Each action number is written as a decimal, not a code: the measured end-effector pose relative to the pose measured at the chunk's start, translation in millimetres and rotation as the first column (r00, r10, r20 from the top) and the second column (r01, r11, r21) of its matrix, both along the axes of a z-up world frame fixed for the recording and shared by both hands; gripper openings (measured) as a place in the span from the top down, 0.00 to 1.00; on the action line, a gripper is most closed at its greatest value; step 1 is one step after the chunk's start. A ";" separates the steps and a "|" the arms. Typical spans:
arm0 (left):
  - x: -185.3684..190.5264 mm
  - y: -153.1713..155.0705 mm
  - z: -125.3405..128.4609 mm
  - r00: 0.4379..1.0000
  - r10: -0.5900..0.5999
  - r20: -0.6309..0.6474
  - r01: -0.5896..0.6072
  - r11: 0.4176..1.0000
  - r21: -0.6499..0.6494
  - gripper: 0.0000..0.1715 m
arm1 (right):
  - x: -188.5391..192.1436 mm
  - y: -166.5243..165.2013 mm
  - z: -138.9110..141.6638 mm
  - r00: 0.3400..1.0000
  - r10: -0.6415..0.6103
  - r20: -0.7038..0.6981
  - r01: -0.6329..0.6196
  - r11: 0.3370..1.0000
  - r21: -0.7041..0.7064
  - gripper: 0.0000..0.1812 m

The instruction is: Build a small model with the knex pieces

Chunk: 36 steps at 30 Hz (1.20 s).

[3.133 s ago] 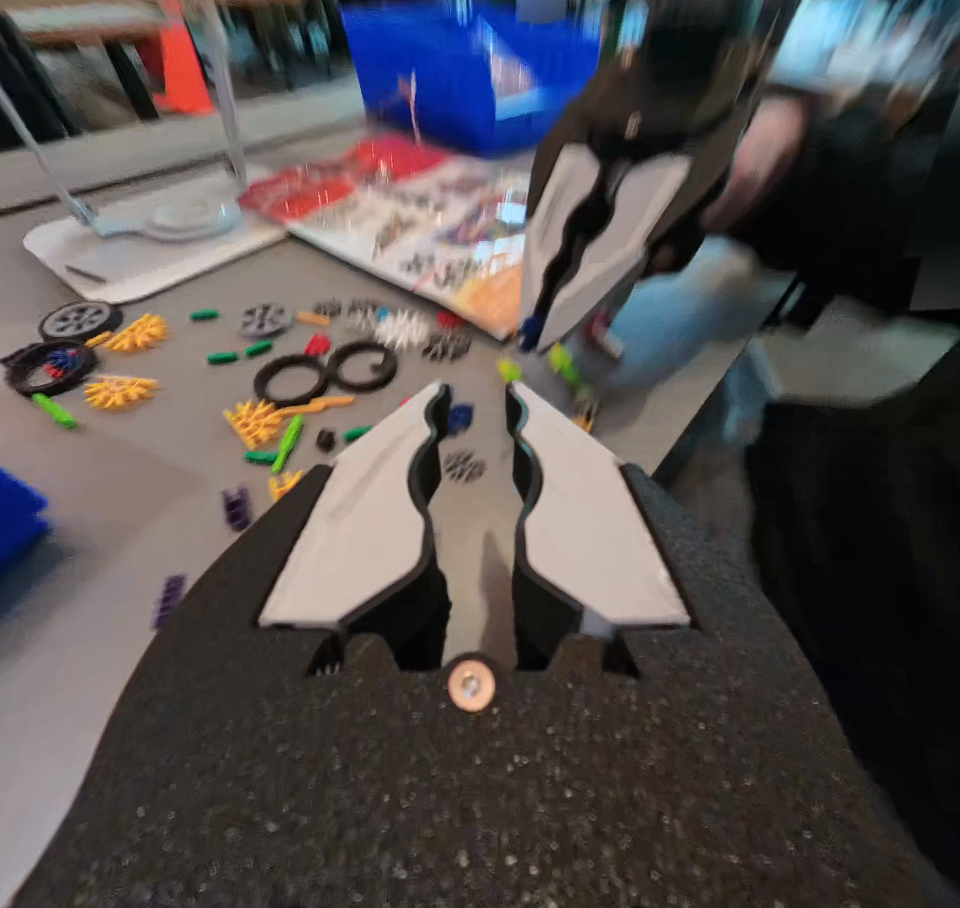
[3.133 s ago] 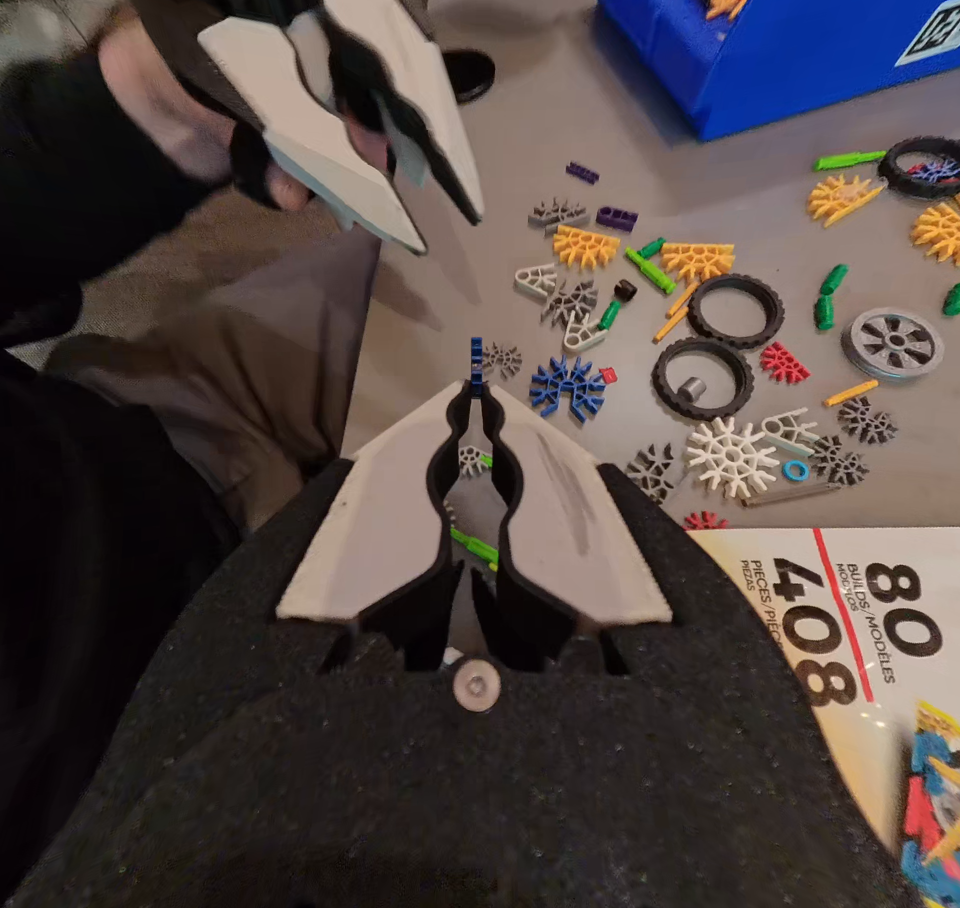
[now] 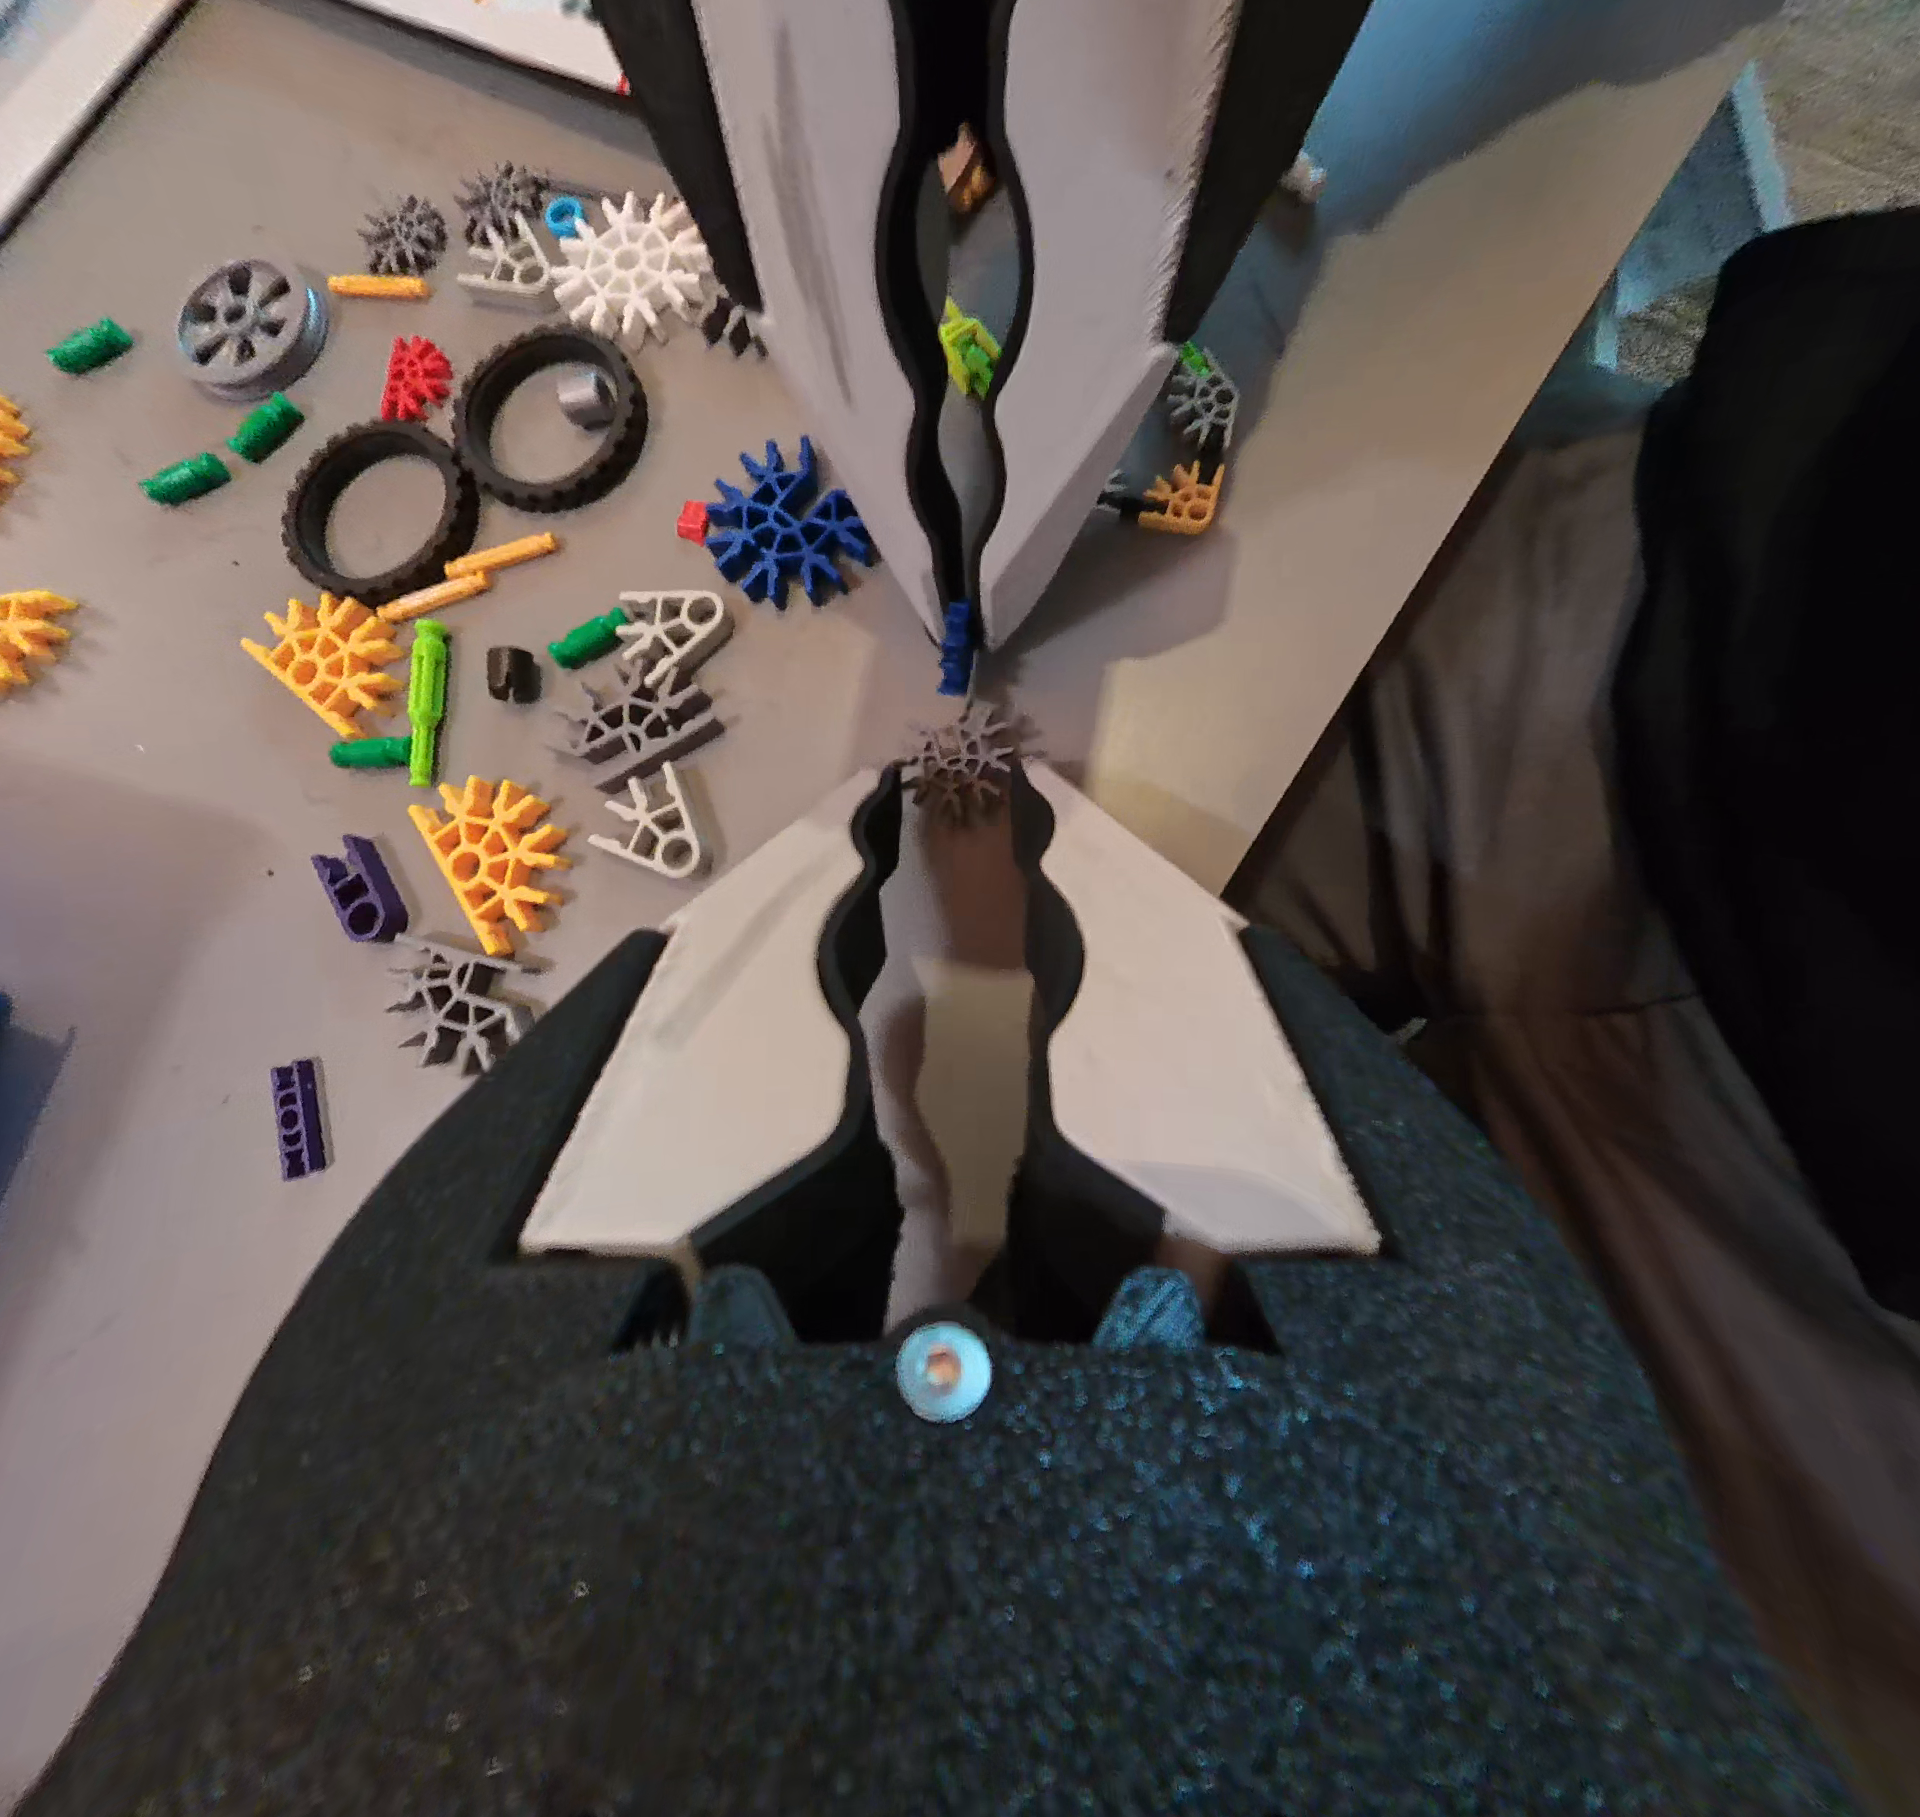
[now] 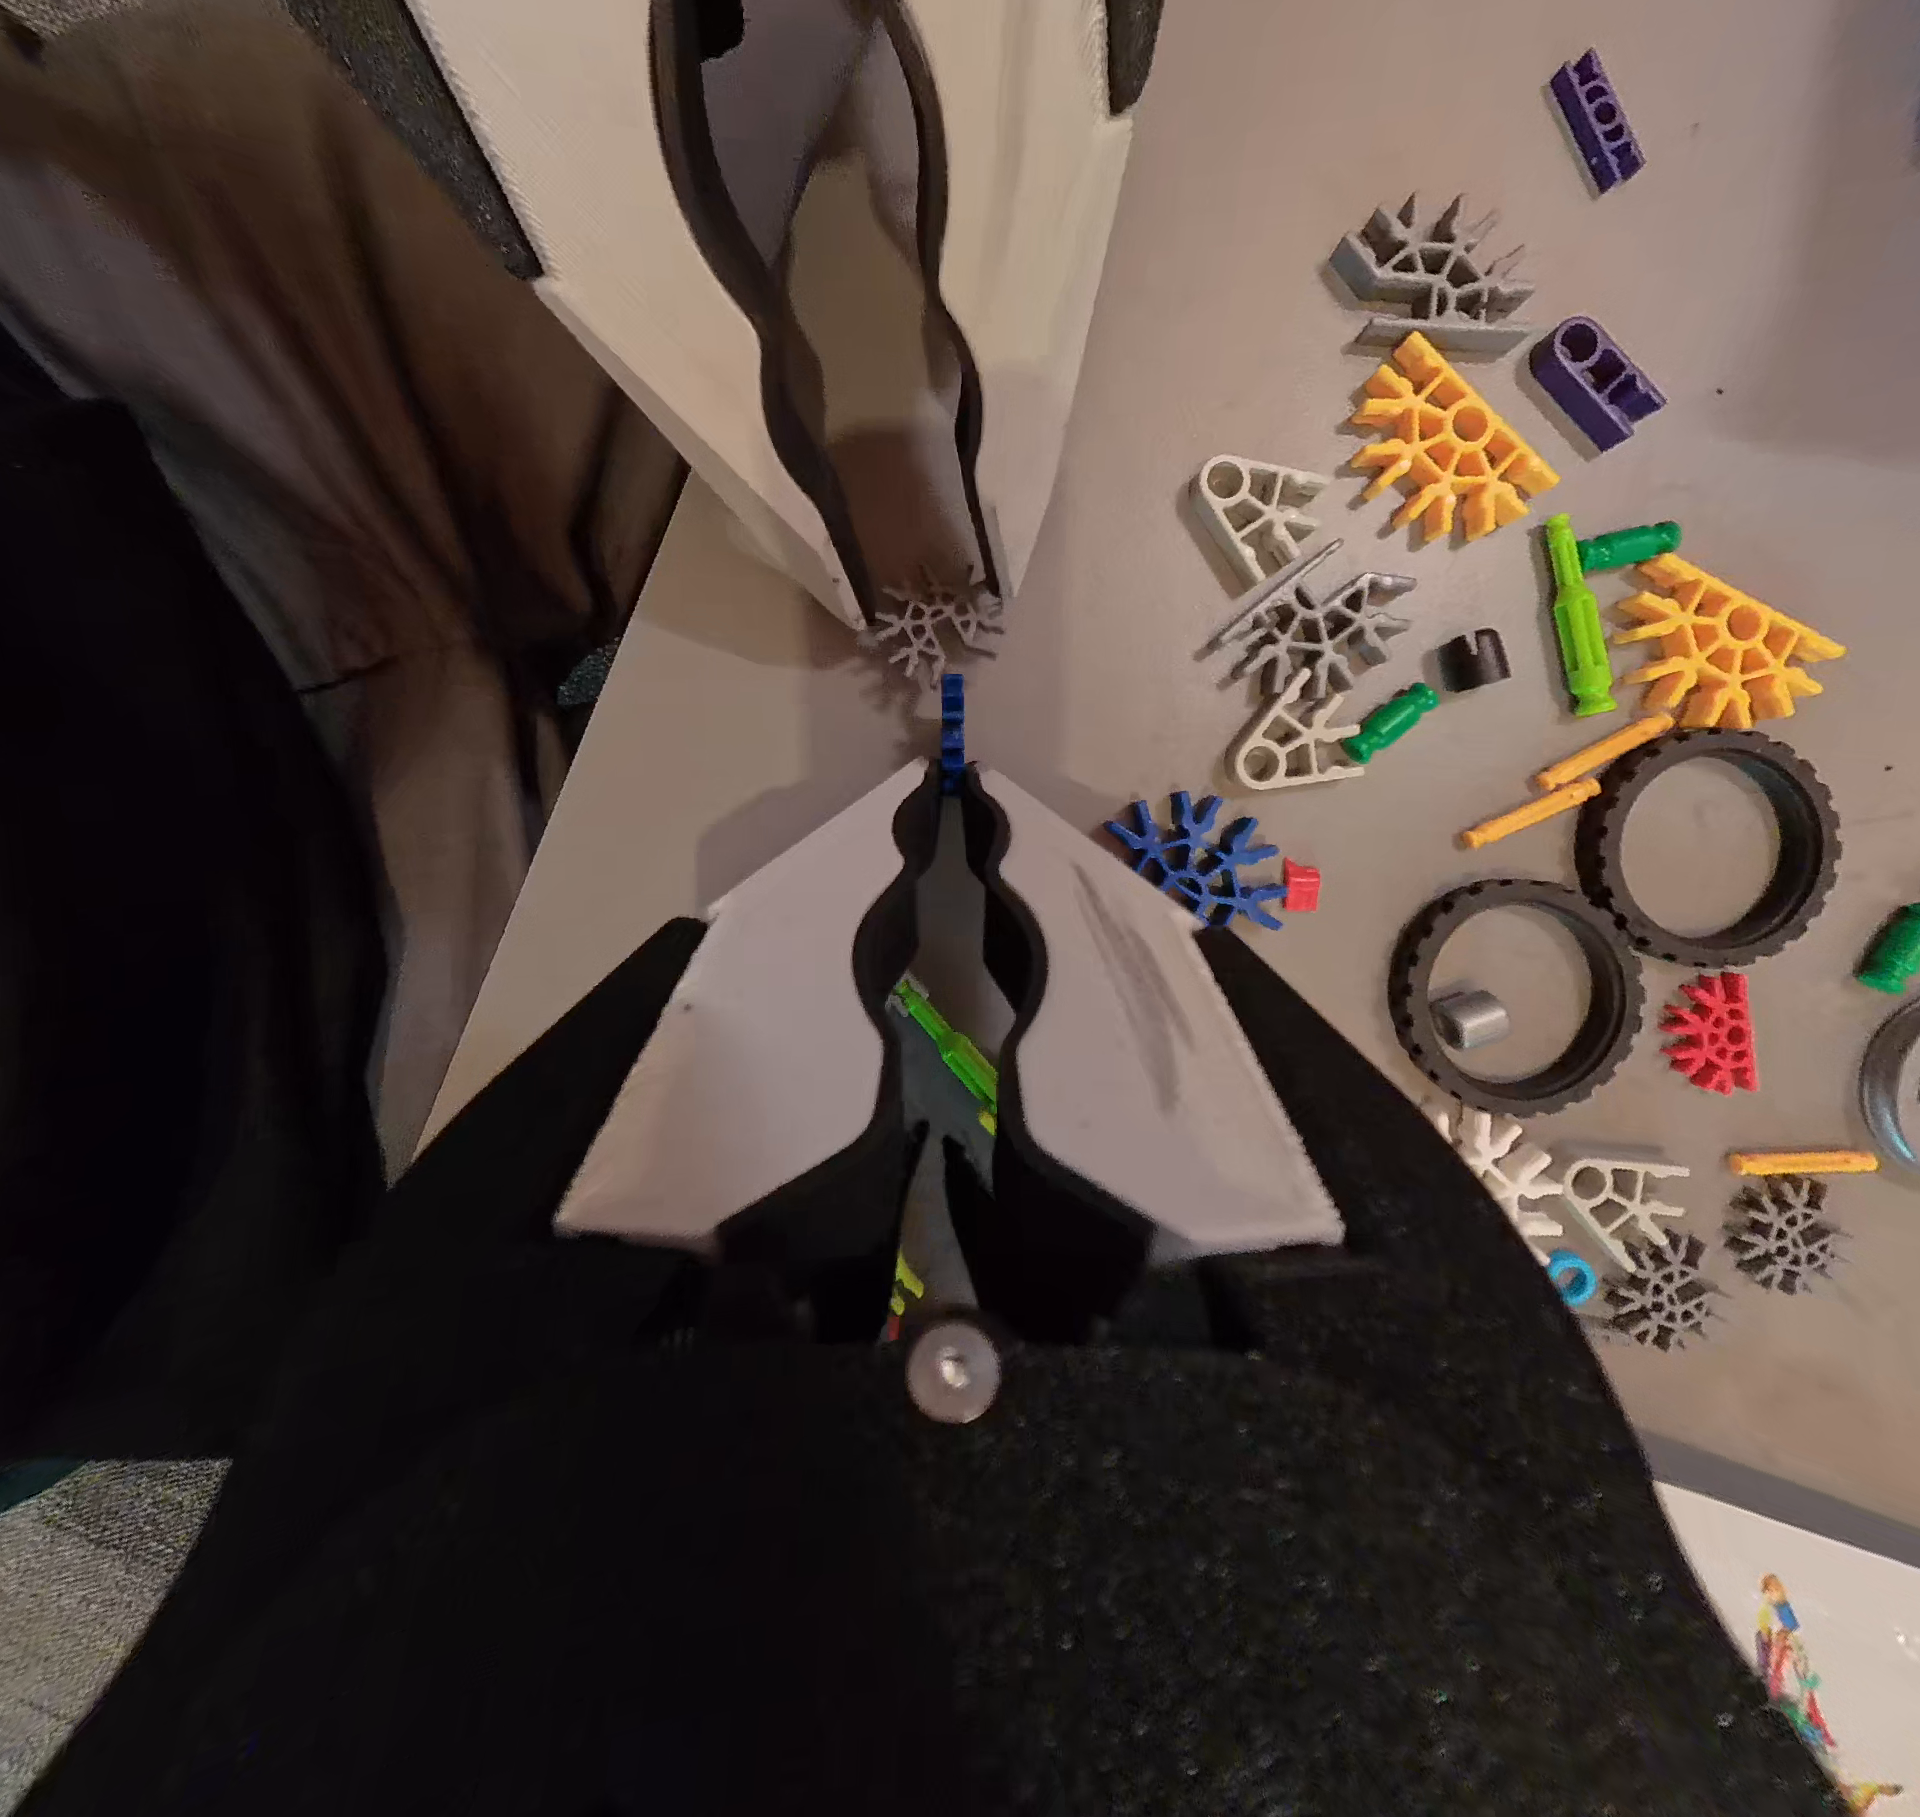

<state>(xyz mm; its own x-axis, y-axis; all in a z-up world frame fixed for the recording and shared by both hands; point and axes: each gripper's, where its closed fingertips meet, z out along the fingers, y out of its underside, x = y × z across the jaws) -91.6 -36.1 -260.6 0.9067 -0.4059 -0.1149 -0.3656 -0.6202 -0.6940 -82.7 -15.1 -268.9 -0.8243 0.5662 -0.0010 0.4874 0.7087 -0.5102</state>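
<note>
My left gripper [image 3: 961, 780] is shut on a small grey snowflake connector [image 3: 971, 751], held by its edge above the grey table [image 3: 156, 1248]. My right gripper [image 4: 951, 775] is shut on a short blue rod [image 4: 951, 718], which sticks out past the fingertips. The two grippers face each other tip to tip. The rod's free end meets the connector's rim [image 4: 935, 629]. In the left wrist view the right gripper [image 3: 961, 624] comes in from above with the blue rod [image 3: 956, 650]. In the right wrist view the left gripper [image 4: 930, 604] comes in from above.
Loose pieces lie on the table beside the grippers: two black tyres [image 3: 379, 510], yellow fan connectors [image 3: 488, 858], a blue connector [image 3: 790, 526], a white snowflake connector [image 3: 634, 266], a grey wheel hub [image 3: 244, 323], green rods and purple clips. The table edge [image 3: 1455, 572] runs close by, with a person's clothing beyond. Only a small space, under 4 cm, lies between the two pairs of fingers.
</note>
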 end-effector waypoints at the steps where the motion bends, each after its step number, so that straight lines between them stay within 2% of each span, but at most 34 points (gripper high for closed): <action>1: 0.7 2.2 4.0 1.000 -0.006 0.009 0.006 1.000 0.028 0.89 | -0.3 -0.1 -0.1 1.000 0.002 0.001 -0.002 1.000 -0.005 0.99; 25: 9.2 8.0 1.9 0.992 -0.113 0.054 0.111 0.993 0.040 0.90 | -0.4 -3.6 -0.7 0.985 0.159 -0.067 -0.159 0.987 0.014 0.99; 36: 10.5 9.0 -2.8 0.970 -0.242 0.015 0.242 0.970 -0.002 0.90 | 0.3 -3.0 -1.2 0.955 0.293 -0.033 -0.292 0.956 0.034 0.99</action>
